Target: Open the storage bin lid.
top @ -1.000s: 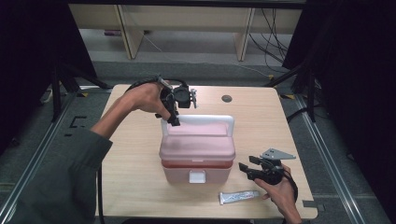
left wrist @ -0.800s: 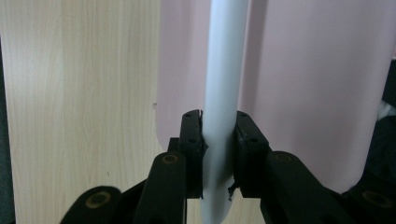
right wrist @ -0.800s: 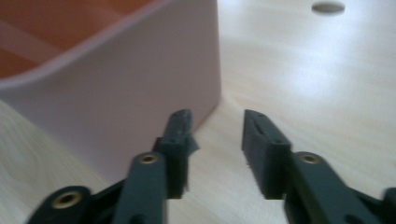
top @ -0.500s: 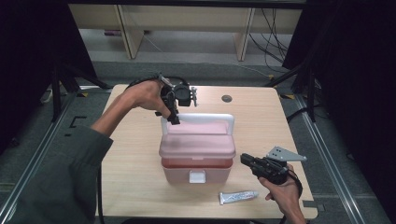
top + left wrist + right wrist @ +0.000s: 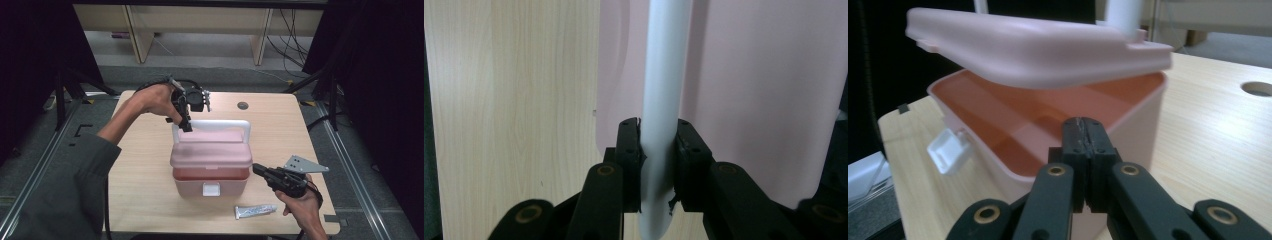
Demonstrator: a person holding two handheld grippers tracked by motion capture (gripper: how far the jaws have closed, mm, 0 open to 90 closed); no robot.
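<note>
A pink box (image 5: 210,175) with a white handle (image 5: 220,123) stands mid-table. My left gripper (image 5: 186,125) is shut on the handle's left end; in the left gripper view the white handle (image 5: 664,90) runs between the pads over the pink lid (image 5: 764,90). The lid (image 5: 1038,47) is tilted up off the box (image 5: 1143,130), showing an orange-red inside. My right gripper (image 5: 257,169) is shut with nothing in it, its tips close to the box's right side. In the right gripper view the closed tips (image 5: 1083,125) point at the box's rim.
A silver tube (image 5: 255,211) lies on the table in front of the box, near my right hand. A white latch (image 5: 948,150) hangs on the box's front. A round hole (image 5: 243,105) sits in the table's far side.
My right gripper has moved left, up to the box's right side. The left gripper stays on the handle, almost still.
</note>
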